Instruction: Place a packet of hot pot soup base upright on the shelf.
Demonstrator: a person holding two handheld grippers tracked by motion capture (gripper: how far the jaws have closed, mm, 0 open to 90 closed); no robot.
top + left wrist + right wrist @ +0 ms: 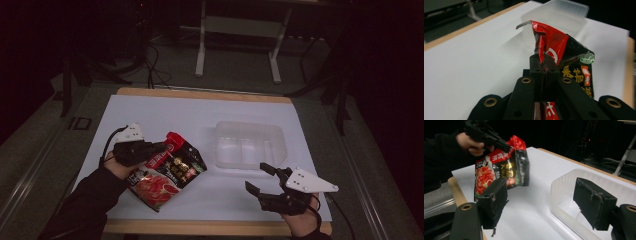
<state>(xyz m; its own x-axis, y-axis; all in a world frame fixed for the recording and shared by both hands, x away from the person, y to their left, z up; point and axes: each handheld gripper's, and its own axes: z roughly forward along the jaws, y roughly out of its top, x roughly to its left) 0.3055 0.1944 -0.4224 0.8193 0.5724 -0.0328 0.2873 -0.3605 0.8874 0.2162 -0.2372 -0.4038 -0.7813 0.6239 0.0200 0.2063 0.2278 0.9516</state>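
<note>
A red and black snack packet hangs above the white table top, held by its top edge. My left gripper is shut on that edge; in the left gripper view the closed jaws pinch the red crinkled rim of the packet. In the right gripper view the packet dangles off the table from the far left gripper. My right gripper stands open near the front right of the table, nothing between its fingers, just in front of a clear plastic tub.
The clear tub sits right of centre on the white sheet, with its near wall close to my right gripper. The table's wooden front edge runs below both hands. Dark floor, cables and a grey stand lie beyond the far edge.
</note>
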